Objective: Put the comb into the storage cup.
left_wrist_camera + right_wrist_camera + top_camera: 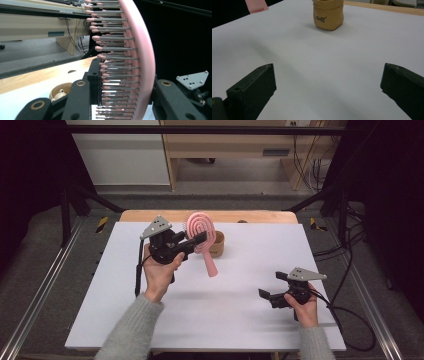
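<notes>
Your right gripper (274,289) sits low near the front right of the white surface (250,270), fingers (252,92) spread wide with nothing between them; keep it parked there, or bring it in only if the brush starts to swing. Farther in, your left gripper (197,241) holds the pink hairbrush (201,227) lifted off the surface, fingers (77,100) pinching the head across bristle side and back, handle hanging down toward you. That's likely a carry to the small tan pouch (217,244) just behind it. For a clean drop, line the handle tip over the pouch mouth, keep the brush close to upright, lower slowly, and don't let go until the handle is inside, since the soft pouch could tip from a side push. Hard to tell: the brush and left gripper cover part of the pouch from above, its contents show only as a pale lump (60,95), the printed lettering (321,18) is unreadable, and the handle is cut off in the left gripper view.
</notes>
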Tool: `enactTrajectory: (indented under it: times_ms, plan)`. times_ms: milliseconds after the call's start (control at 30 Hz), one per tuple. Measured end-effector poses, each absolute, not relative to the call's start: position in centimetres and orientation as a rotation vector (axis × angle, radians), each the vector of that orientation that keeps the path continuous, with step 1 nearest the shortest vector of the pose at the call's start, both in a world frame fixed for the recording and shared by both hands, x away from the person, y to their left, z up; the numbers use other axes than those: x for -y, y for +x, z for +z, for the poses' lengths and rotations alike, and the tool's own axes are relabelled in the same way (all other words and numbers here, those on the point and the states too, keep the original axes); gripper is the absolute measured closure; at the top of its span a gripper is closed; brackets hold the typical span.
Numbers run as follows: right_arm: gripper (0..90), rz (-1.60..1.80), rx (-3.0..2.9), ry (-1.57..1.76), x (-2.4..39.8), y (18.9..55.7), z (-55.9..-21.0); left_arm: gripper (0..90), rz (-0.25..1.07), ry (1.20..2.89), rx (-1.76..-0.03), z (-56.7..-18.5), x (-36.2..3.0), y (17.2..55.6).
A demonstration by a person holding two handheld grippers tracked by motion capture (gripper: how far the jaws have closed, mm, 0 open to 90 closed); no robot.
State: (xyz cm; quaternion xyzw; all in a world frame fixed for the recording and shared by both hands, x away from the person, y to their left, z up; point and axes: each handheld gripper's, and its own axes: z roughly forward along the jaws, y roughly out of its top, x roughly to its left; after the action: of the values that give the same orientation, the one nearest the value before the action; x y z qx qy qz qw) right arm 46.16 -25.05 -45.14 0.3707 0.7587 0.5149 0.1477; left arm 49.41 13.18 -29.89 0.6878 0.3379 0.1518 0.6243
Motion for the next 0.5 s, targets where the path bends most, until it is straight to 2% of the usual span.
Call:
enactTrajectory:
  times_ms: [500]
  plan:
    - [0.3,1.477,-2.185,1.064,25.3,46.1,-45.2,62.5,0.351,1.577,-0.796,-29.3,-12.6,51.4]
